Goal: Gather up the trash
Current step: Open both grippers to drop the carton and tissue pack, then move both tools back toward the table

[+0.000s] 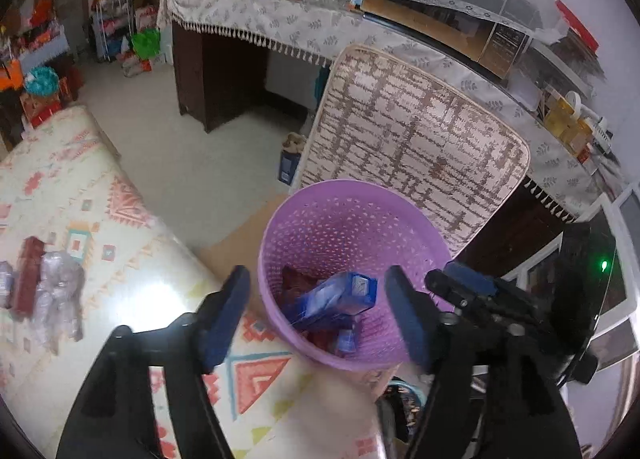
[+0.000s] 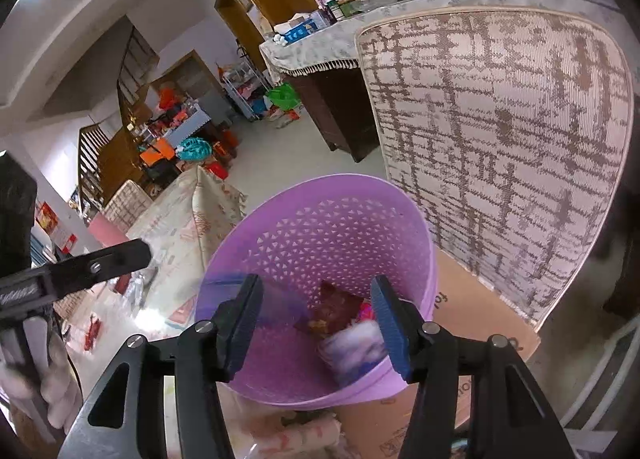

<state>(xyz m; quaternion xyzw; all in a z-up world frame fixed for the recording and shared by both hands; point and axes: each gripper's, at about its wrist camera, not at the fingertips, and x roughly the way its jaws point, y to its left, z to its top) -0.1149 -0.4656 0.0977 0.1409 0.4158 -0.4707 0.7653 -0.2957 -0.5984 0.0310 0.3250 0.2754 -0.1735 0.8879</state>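
Here both tools, left (image 1: 316, 311) and right (image 2: 316, 323), hang spread and empty over the purple basket (image 1: 344, 219) holding the trash (image 1: 336, 299), beside the patterned worktop (image 1: 100, 219); tiled floor (image 1: 192, 147) beyond.

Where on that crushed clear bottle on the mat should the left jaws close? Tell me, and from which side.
Across the crushed clear bottle at its middle, coming from above. It lies flat on the patterned mat, lengthwise beside a dark red wrapper, so a straight-down grip across its narrow width looks safest. The left gripper is open and empty.
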